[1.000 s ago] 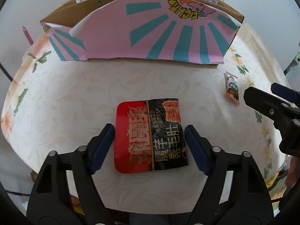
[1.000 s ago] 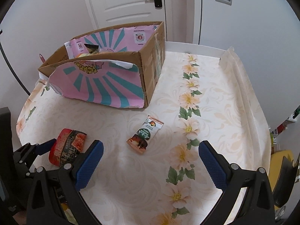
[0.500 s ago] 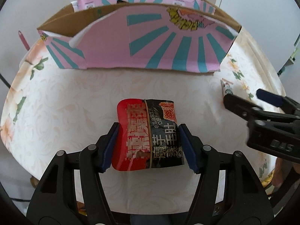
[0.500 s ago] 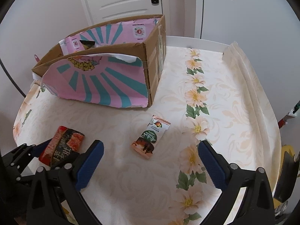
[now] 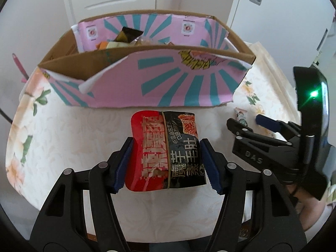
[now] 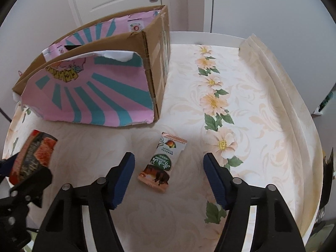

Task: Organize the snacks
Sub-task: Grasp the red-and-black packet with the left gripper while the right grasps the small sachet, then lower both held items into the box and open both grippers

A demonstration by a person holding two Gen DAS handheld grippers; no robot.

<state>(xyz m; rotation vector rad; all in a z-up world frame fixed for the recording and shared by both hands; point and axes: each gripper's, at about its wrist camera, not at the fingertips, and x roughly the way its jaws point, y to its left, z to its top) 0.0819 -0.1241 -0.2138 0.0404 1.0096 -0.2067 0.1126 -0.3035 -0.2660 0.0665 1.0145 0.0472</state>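
Surface: floral tablecloth (image 6: 262,96); white door behind
Box: cardboard box (image 5: 147,88), upper frame; several snacks already inside
Left gripper (image 5: 166,163): clamped on red-black packet (image 5: 166,151), centre frame
Right gripper (image 6: 168,176): jaws closing around small sachet (image 6: 162,162), lower centre; pads not touching
Left to do: both go in box

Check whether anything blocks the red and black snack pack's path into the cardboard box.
Only the cardboard box's own near wall stands between it and the red and black snack pack, gripped by the left gripper. The pack must go over that rim; the top is open.
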